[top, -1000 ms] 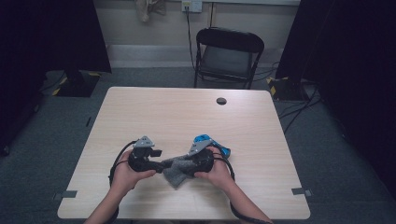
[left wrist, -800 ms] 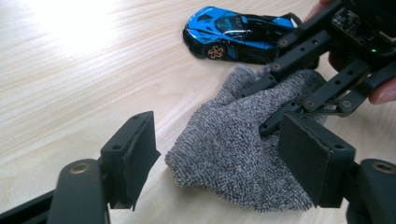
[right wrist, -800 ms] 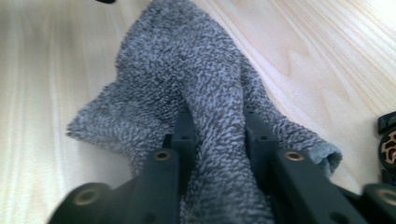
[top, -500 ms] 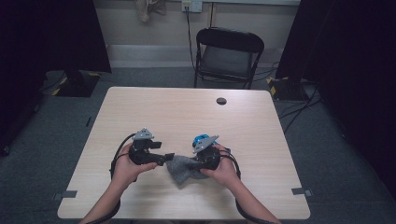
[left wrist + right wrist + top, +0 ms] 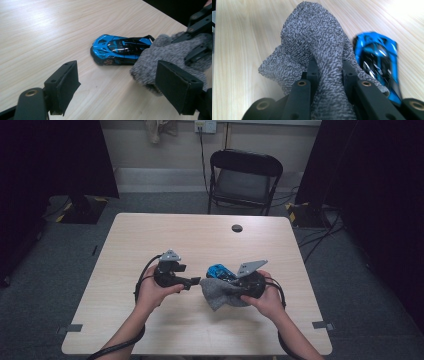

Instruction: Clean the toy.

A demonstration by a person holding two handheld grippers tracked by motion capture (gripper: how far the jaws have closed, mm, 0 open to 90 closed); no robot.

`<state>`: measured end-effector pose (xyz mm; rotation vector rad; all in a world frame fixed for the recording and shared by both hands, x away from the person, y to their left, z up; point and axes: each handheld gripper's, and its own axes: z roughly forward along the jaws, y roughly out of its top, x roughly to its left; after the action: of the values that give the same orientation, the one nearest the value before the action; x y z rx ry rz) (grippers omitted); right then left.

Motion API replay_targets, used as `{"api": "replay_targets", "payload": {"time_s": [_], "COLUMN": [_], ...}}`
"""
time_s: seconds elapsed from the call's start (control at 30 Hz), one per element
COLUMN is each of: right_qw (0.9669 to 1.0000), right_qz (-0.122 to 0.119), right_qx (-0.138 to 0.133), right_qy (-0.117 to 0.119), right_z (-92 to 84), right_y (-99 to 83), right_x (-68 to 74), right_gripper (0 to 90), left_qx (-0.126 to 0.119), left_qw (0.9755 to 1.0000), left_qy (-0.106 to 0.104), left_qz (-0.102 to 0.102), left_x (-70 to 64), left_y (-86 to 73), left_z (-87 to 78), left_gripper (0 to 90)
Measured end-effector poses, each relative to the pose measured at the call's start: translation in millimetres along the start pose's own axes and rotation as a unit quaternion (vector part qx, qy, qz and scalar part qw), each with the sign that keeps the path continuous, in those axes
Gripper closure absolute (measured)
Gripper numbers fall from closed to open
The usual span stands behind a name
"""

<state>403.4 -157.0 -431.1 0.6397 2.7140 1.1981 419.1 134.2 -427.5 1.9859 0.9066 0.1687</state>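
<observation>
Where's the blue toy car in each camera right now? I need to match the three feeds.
High view: blue toy car at table centre, just behind the grey cloth.
Left gripper view: centre, lying on the wood, its rear behind the cloth.
Right gripper view: right side, blurred, beside the cloth.
Shared landmark: the grey cloth, pinched in the right gripper.

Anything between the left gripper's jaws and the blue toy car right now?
Bare tabletop, seen in the left gripper view, separates the left gripper from the blue toy car.
</observation>
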Motion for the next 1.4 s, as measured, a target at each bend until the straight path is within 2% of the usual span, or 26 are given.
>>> {"api": "replay_targets", "payload": {"time_s": [0.13,0.33,0.4,0.47,0.53,0.7,0.77,0.97,1.1,1.17,1.27,1.4], "right_qw": [0.9998,0.9997,0.9996,0.9995,0.9993,0.9985,0.9984,0.9979,0.9976,0.9974,0.9972,0.9967], "right_qz": [0.013,0.020,0.022,0.029,0.028,0.043,0.047,0.043,0.047,0.052,0.058,0.059], "right_qx": [-0.003,-0.004,-0.002,-0.004,0.006,0.007,0.007,0.021,0.024,0.020,0.018,0.022], "right_qy": [-0.011,-0.013,-0.015,-0.014,-0.024,-0.033,-0.030,-0.043,-0.045,-0.046,-0.043,-0.051], "right_z": [-14.0,-31.2,-34.6,-37.8,-40.0,-42.9,-42.8,-39.0,-38.1,-38.1,-37.7,-37.0], "right_y": [-14.5,-34.5,-40.9,-49.7,-59.2,-77.4,-81.7,-90.4,-97.3,-100.4,-101.9,-99.7], "right_x": [-8.2,-13.1,-12.9,-13.3,-13.2,-14.0,-14.4,-13.5,-15.2,-15.8,-16.3,-15.6], "right_gripper": [74.7,74.6,74.7,74.6,74.6,74.4,74.3,73.2,72.1,71.3,68.0,60.1], "left_qx": [0.005,0.012,0.015,0.015,0.020,0.028,0.028,0.031,0.051,0.047,0.047,0.046], "left_qw": [1.0000,0.9998,0.9998,0.9997,0.9994,0.9988,0.9985,0.9982,0.9968,0.9958,0.9957,0.9954], "left_qy": [0.000,0.000,-0.003,-0.001,-0.003,-0.011,-0.010,-0.007,0.001,0.006,0.008,0.007], "left_qz": [0.000,0.013,0.013,0.022,0.026,0.038,0.045,0.051,0.062,0.079,0.079,0.084], "left_x": [-2.6,-8.7,-12.0,-15.9,-20.4,-31.0,-34.3,-37.3,-35.5,-33.6,-31.3,-31.5], "left_y": [5.1,12.4,14.8,17.1,18.0,18.7,20.5,23.4,18.8,15.2,13.4,15.4], "left_z": [16.7,40.5,48.7,57.7,67.5,90.3,96.9,114.3,122.2,122.4,122.5,125.3], "left_gripper": [18.7,18.7,18.7,18.9,19.2,19.4,19.7,19.6,19.6,17.6,16.4,15.0]}}
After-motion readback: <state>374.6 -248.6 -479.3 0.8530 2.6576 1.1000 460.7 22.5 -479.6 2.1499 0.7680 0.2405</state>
